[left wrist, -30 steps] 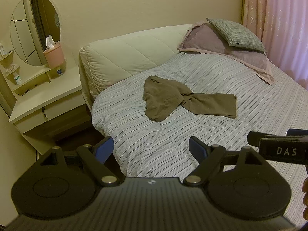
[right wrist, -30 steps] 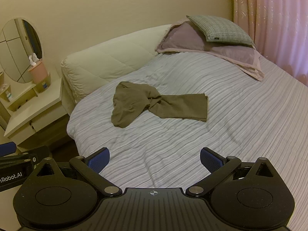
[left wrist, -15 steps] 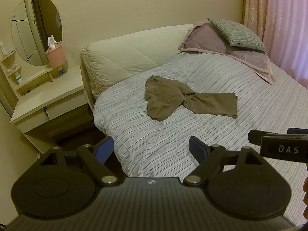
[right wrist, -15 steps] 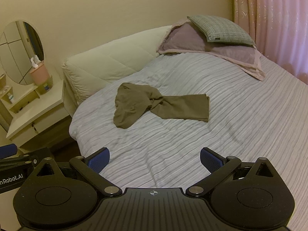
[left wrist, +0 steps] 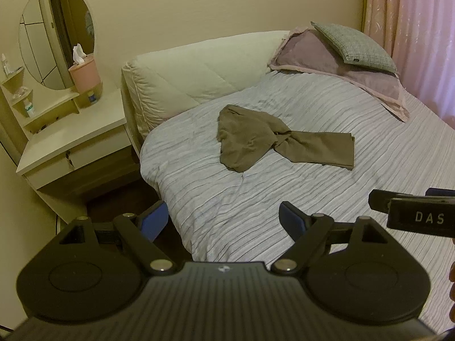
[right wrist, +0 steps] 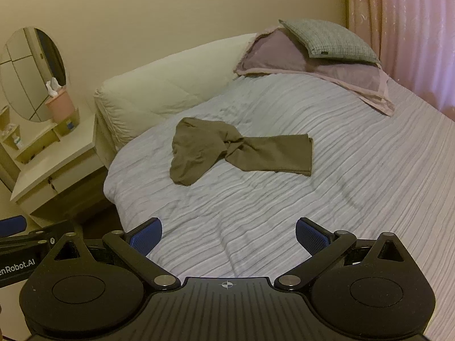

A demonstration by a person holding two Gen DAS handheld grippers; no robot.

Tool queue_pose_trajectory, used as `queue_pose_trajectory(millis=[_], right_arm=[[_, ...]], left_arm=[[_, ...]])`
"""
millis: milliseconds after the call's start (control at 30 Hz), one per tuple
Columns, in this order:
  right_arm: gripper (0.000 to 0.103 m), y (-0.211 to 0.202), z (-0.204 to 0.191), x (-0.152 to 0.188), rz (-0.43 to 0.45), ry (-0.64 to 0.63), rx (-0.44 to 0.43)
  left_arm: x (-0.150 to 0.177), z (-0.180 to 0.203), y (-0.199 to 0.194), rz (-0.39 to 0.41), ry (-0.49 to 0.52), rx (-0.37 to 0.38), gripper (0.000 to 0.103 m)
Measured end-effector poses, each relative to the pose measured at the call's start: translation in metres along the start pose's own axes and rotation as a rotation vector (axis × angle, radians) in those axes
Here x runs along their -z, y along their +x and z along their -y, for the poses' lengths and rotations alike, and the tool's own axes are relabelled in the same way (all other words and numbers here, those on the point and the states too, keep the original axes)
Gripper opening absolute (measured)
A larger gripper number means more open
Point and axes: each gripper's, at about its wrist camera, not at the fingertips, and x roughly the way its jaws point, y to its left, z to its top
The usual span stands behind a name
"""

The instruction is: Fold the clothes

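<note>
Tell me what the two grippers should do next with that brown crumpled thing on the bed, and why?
Probably move both forward toward the brown garment. The left gripper and right gripper are open, hold nothing, and hang above the near part of the striped bed, well short of the cloth. It lies twisted in the middle, bunched at one end, so it likely needs spreading flat before any fold.

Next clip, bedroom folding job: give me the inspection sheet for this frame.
Surface: striped bedspread, wrinkled.
Job's things: one olive-brown garment, twisted at its middle, unfolded, mid-bed.
Clutter: grey cushion on mauve pillow by the headboard.
Grippers: left claw and right claw both open, empty, short of the garment.
Cables: nothing seen.
Surroundings: dressing table with oval mirror, pink tissue holder; pink curtain.
</note>
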Motion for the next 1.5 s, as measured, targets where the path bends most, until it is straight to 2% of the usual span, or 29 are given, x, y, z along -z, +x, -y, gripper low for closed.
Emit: queue_pose_trajectory(millis=[467,700,1100,1500], right_arm=[[0.102,0.027,-0.011,-0.009,-0.022,0.012,0.011],[0.102,0.05,-0.009,-0.015,-0.051,0.099,-0.018],[0.102,0.108,-0.004,-0.028,-0.131,0.209,-0.027],[0.101,0.175,0.008,-0.046,-0.168,0.334,-0.053]], left_arm=[[-0.018,-0.02,0.04,-0.038,0.023,0.019,0.083],[-0.03,-0.031,0.074,-0.086,0.047,0.033,0.083],[-0.052,-0.048,0.141,-0.146,0.077,0.051,0.082],[-0.081,-0.055,0.211,-0.181,0.104,0.094,0.082]])
